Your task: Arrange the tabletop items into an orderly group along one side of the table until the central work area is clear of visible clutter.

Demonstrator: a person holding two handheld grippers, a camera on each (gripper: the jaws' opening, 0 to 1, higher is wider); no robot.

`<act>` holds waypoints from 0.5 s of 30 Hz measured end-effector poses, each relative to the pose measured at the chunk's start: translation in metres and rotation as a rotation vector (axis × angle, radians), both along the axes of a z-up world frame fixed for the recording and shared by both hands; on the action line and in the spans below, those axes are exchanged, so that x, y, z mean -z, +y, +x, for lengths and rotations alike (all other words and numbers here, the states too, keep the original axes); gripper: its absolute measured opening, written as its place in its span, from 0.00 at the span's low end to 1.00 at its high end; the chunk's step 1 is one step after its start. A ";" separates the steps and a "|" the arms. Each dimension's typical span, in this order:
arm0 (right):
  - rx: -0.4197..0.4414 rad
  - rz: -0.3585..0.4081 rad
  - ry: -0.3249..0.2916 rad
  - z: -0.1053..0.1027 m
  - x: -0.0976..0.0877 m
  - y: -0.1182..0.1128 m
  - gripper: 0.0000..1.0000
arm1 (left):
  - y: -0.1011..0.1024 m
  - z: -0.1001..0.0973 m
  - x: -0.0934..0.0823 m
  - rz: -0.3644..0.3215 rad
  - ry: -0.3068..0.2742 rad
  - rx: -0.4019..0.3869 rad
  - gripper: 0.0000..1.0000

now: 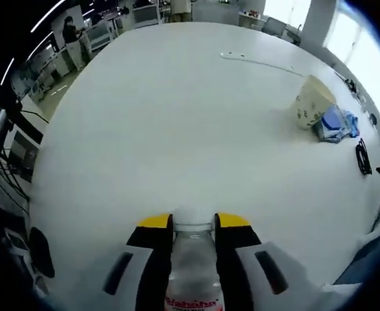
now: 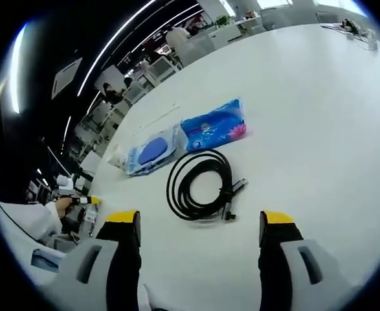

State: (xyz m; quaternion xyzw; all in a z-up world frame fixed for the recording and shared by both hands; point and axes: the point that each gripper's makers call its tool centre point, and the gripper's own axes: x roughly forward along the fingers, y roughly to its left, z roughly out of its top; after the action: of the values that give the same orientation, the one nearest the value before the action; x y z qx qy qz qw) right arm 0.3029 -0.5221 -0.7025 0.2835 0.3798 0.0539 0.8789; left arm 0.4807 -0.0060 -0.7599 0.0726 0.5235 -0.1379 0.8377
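Two grippers, left fingers (image 1: 153, 228) pinching water bottle (image 1: 193, 259), right fingers (image 2: 122, 223) spread before coiled cable (image 2: 199, 184)

L gripper (image 1: 193, 223): jaws rise from bottom of left gripper view, black w/ yellow tips, white housings either side. Jaws drawn in close, clamped on neck of clear bottle (image 1: 193, 269) just below its cap; bottle stands upright betw. them, touching both inner faces. Gripper held level, pointing out over the table (image 1: 177, 116).

R gripper (image 2: 201, 223): jaws rise from bottom of right gripper view, same black/yellow build, set wide apart, nothing betw. them. Angled down at the tabletop, hovering above it, no contact.

Person's hand (image 2: 63, 206): far left edge of right gripper view, white sleeve, gripping the other tool's handle.
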 end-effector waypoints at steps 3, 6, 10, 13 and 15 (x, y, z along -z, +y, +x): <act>0.006 0.002 0.001 -0.004 0.001 -0.001 0.74 | -0.002 -0.002 -0.007 -0.011 -0.022 0.011 0.21; 0.001 0.000 0.006 -0.008 0.002 -0.001 0.74 | -0.005 -0.003 -0.022 -0.040 -0.062 0.017 0.21; -0.002 0.009 0.016 -0.012 0.004 0.003 0.75 | -0.002 -0.006 -0.041 -0.088 -0.108 -0.031 0.20; -0.009 0.009 0.013 -0.011 0.002 0.006 0.75 | 0.004 -0.008 -0.049 -0.094 -0.129 -0.043 0.20; -0.013 0.011 0.005 -0.010 -0.001 0.010 0.75 | 0.010 -0.010 -0.059 -0.103 -0.165 -0.062 0.20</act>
State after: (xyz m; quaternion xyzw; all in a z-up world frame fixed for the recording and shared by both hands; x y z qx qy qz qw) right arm 0.2932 -0.5123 -0.7015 0.2861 0.3837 0.0610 0.8759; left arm 0.4708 0.0040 -0.7014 0.0242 0.4470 -0.1325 0.8843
